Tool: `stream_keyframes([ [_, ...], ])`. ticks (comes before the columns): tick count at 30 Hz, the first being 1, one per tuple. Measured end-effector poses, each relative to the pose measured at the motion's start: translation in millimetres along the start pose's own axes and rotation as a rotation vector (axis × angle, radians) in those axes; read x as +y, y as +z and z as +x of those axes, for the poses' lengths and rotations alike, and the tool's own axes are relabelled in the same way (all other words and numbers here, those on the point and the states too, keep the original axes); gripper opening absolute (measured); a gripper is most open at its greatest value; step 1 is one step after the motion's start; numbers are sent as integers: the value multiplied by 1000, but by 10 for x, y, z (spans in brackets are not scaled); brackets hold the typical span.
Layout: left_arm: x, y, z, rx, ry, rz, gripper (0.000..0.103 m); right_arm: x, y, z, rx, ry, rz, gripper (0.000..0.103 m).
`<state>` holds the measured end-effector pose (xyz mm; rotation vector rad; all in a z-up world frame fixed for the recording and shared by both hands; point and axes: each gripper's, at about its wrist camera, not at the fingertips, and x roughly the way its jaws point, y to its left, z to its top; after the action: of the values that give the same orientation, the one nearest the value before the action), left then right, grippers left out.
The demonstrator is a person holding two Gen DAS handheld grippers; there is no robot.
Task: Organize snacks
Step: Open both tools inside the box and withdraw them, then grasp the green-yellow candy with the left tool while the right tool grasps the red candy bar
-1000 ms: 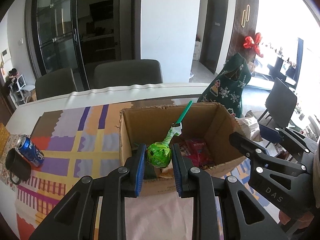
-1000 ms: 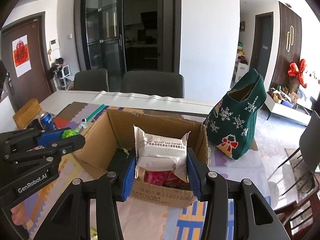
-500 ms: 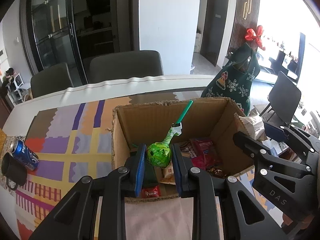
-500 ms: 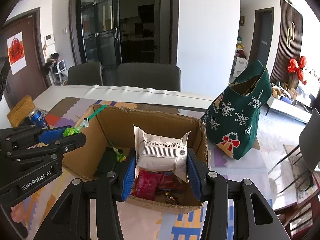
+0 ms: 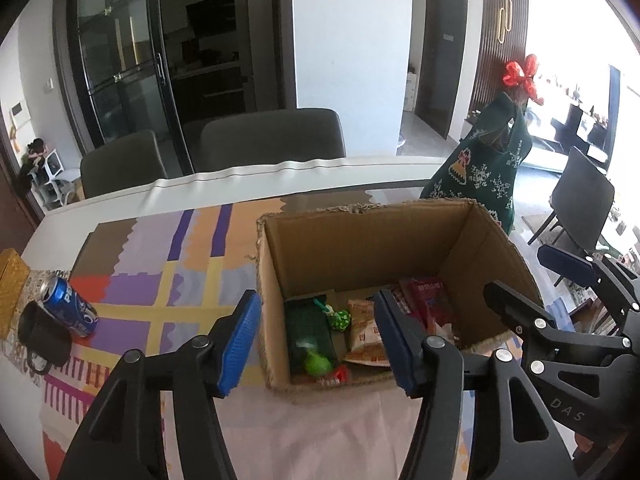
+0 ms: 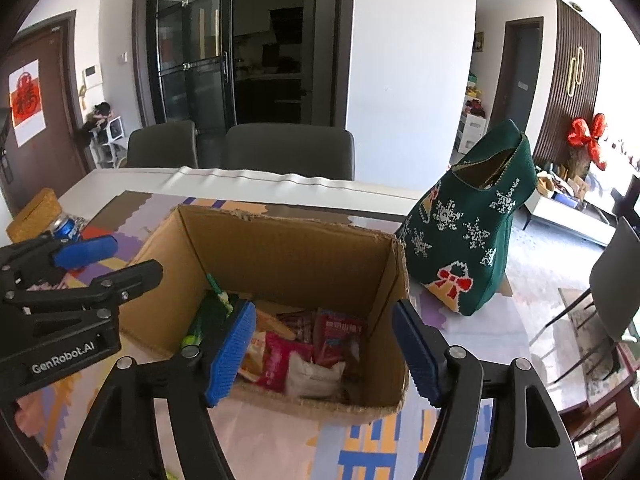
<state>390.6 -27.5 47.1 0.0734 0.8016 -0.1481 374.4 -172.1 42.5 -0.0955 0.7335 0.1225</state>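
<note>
While your left tongs (image 5: 316, 338) and right tongs (image 6: 324, 346) have just been opening, nothing sits between either pair. Both hang apart over the cardboard box (image 5: 360, 240) at frame centre, where the green lollipop (image 5: 318, 362) and white packet (image 6: 312, 374) lie.

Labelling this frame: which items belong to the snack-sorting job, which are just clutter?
Job:
- cardboard box
- snack packets inside it
- green lollipop in it
- left claw, right claw, both open, empty

Clutter:
- Pepsi can
- black mug
- green Christmas stocking
- chairs

You see a brown cardboard box (image 5: 360, 248), a green lollipop (image 5: 318, 362), red snack packets (image 6: 336, 334), a blue Pepsi can (image 5: 70, 312), a purple-yellow-orange patchwork tablecloth (image 5: 160, 264), and a dark green white-snowflake stocking (image 6: 476, 228).
</note>
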Motion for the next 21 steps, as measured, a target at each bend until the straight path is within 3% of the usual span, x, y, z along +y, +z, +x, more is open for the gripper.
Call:
stream_keyframes([
  [21,39,-711,-811,-25,-7,50,65,299,-531,-731,-8,57,-8,71],
])
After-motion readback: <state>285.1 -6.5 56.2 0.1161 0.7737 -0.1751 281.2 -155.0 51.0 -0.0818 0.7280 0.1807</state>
